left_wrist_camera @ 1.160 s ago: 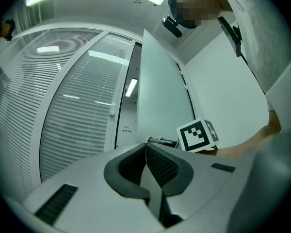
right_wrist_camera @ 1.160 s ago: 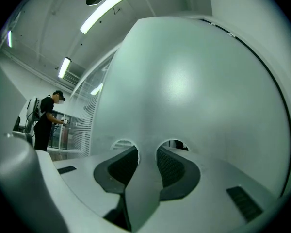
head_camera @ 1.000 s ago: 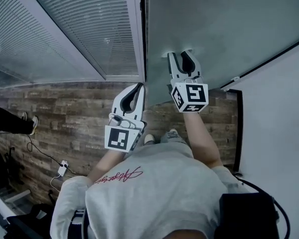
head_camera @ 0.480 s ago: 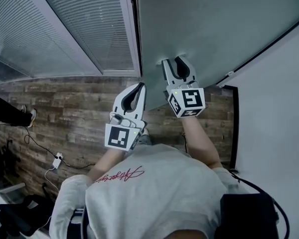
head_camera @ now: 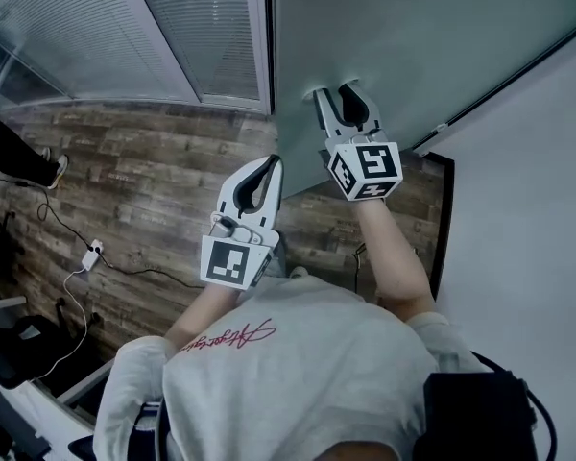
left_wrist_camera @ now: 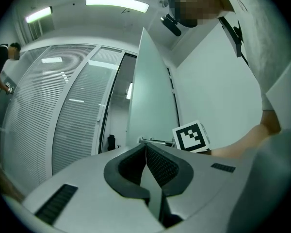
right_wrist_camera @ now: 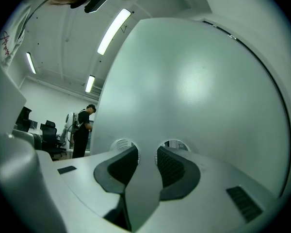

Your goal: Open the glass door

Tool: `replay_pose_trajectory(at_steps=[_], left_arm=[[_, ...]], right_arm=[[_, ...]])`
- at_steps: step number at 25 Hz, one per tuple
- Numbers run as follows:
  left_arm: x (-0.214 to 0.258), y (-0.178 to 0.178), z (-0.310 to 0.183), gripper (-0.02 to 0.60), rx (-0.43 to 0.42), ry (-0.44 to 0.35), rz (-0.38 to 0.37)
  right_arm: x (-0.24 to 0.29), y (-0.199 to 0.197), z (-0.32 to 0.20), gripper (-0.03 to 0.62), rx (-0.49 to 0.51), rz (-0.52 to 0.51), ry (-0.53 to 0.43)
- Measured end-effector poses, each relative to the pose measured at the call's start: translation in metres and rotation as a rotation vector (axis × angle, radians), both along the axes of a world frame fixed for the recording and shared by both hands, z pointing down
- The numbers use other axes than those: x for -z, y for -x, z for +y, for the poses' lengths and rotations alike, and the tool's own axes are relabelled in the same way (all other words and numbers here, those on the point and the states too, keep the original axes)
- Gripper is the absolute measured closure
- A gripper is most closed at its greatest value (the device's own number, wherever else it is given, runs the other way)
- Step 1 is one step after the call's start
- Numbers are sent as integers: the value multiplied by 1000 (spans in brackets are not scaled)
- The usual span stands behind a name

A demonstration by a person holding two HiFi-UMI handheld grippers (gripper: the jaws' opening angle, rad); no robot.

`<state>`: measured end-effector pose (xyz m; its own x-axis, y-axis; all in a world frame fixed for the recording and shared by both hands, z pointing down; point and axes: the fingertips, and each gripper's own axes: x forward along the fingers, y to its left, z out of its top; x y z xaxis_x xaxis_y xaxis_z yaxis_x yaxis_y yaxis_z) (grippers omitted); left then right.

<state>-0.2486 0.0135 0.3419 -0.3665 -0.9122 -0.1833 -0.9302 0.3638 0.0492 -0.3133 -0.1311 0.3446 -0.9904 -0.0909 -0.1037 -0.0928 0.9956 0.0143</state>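
Glass door, frosted and pale, filled the upper right of the head view, with my right claw set against it near its lower edge. That claw's jaws stood apart, both tips touching the pane, nothing between them. My left claw hung lower and nearer to me, jaws together and empty. It touched nothing and sat just short of the door's free upright edge.

Compared with a second earlier, the slatted glass wall had slid off toward the left, and more wooden floor showed below it. Both claws had travelled forward with the pane. I judged that the door was swinging away under the push, and that the task was well under way but not finished.

Edges and room: the door's free edge ran beside the frame of the slatted wall, and the left gripper view showed a dark gap of doorway between them. On the right, a white wall and a dark frame strip stood close to my right forearm, so room there looked tight. To the left the floor stretched wide, with only a cable and a bystander's leg, both well apart from me.
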Motion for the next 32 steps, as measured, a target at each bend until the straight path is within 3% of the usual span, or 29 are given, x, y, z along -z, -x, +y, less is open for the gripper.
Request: replay_pose_trajectory(at_steps=[4,8,17,21,26,32], left_arm=[[-6,-35,16,565,17,11,12],[-7,-60,23,565,-20,25,3],[-5,-125,23,565,-251,63,19],[-9,-154,5,565,-329,87,68],[-8,-231,-8,565,-473,101,25],[-9,-297,-30,565,-472,88,24]], right_arm=[[-7,-32,7,464,21,6,12],[-8,-62,10,464,60,-20,13],[-8,-142,26,464,146,-1,9],[-5,-167,26,464,193,-6,5],[-5,-213,28,464,237,-19,-2],[-7,-260,24,464,322,-21,-2]])
